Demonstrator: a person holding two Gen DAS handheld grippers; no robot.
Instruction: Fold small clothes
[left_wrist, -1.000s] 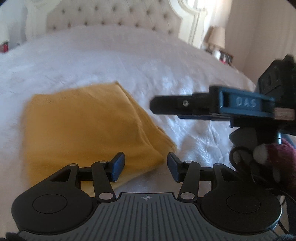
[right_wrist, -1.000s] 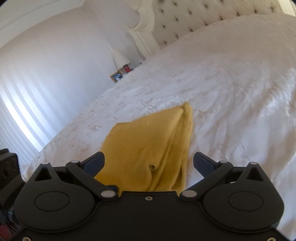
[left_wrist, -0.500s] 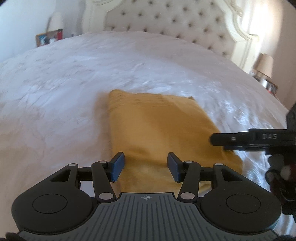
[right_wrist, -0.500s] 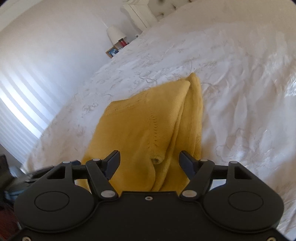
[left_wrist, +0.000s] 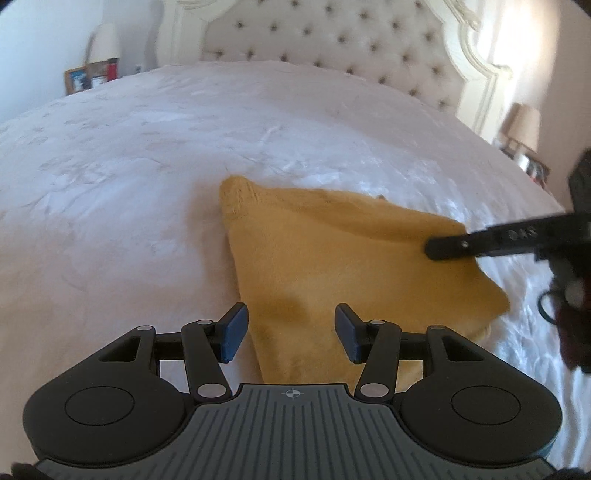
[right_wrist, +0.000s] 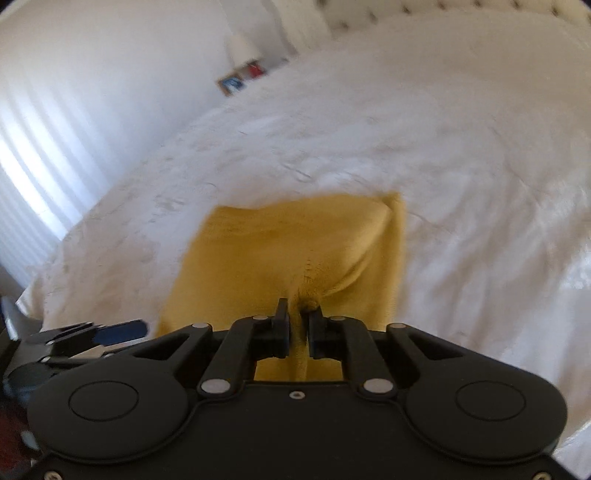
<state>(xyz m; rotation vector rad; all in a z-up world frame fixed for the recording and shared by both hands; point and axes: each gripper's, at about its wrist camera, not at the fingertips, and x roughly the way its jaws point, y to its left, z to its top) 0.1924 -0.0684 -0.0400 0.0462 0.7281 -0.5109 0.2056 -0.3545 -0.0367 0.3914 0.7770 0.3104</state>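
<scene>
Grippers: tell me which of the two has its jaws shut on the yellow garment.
The right gripper: its jaws pinch a fold of the yellow garment. The left gripper hovers with its jaws apart, gripping nothing.

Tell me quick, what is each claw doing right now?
Left gripper: open, holding nothing, above the yellow knit garment.
Right gripper: just closed, pinching a fold of that garment.

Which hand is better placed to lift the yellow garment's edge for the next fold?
Right. The right tool has just closed and pinches the near edge of the yellow garment. The left tool is open above it, gripping nothing.
</scene>
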